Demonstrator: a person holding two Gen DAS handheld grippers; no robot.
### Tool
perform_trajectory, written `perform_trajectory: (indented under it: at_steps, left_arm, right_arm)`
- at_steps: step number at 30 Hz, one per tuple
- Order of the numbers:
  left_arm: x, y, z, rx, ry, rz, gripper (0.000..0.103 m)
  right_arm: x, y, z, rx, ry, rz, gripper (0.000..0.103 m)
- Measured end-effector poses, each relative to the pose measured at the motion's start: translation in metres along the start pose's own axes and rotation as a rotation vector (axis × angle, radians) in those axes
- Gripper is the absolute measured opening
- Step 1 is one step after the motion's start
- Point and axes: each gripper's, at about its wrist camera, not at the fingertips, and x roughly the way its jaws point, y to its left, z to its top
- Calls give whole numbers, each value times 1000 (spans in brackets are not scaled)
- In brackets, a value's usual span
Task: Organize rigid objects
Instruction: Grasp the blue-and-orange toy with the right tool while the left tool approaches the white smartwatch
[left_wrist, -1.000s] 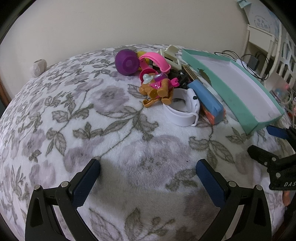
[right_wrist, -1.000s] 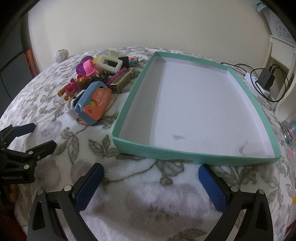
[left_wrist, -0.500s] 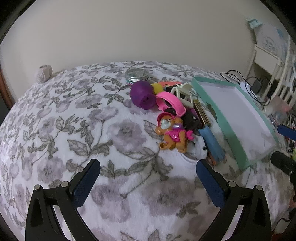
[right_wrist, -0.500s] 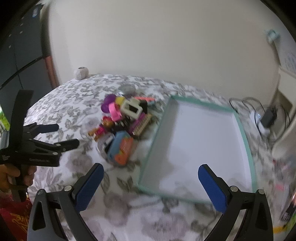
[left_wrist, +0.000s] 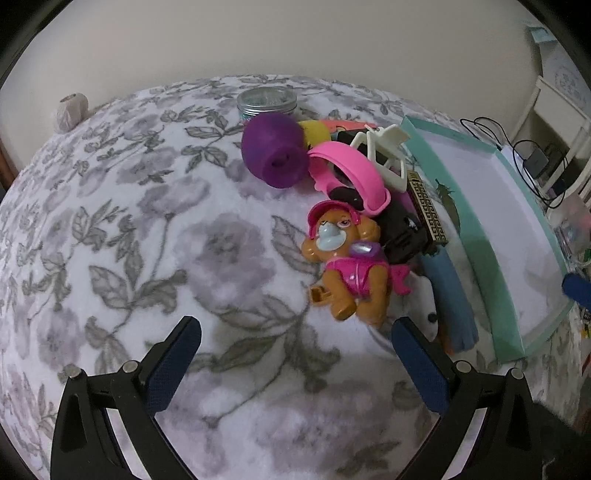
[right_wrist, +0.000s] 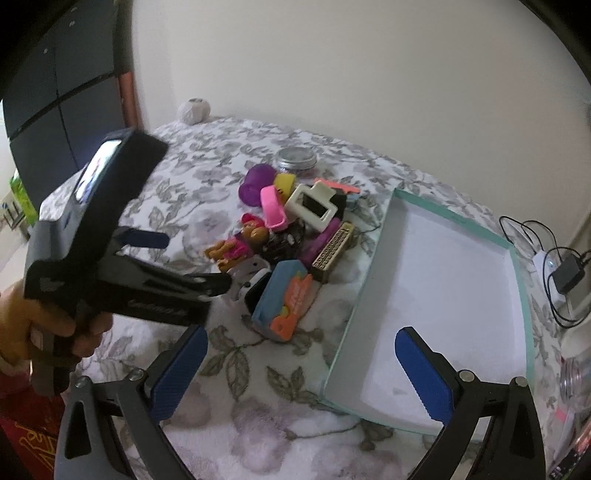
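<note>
A pile of toys lies on the flowered blanket beside an empty teal tray (right_wrist: 515, 280) (left_wrist: 476, 258). An orange dog figure in pink (left_wrist: 347, 266) (right_wrist: 236, 245) lies at the pile's near edge. Behind it are a purple cup (left_wrist: 275, 153), a pink band (left_wrist: 351, 170), a white clip (left_wrist: 384, 151), a gold patterned bar (left_wrist: 428, 210) and a blue-orange case (right_wrist: 286, 299). My left gripper (left_wrist: 295, 365) is open and empty, just short of the dog; it also shows in the right wrist view (right_wrist: 177, 258). My right gripper (right_wrist: 301, 376) is open and empty, raised before the tray's near corner.
A silver-lidded tin (left_wrist: 266, 101) stands behind the pile. A pale yarn ball (left_wrist: 71, 110) lies at the far left edge by the wall. Cables and a charger (right_wrist: 565, 275) lie right of the tray. A dark cabinet (right_wrist: 55, 92) stands at the left.
Both grippers lifted and drew back from the blanket. My left gripper then closed in on the dog figure. My right gripper rose higher, and the tray now sits further below it.
</note>
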Motion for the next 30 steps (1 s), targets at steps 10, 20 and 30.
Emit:
perform_trajectory:
  at_steps: [10, 20, 30]
  left_arm:
    - [8, -3, 4, 8, 17, 21, 92]
    - [9, -1, 4, 20, 26, 10, 86]
    - [6, -3, 0, 19, 8, -2, 77]
  right_arm:
    - [21, 13, 1, -50, 50, 41, 72]
    - [45, 28, 4, -111, 88, 41, 51]
    - [63, 19, 6, -62, 104, 11, 37]
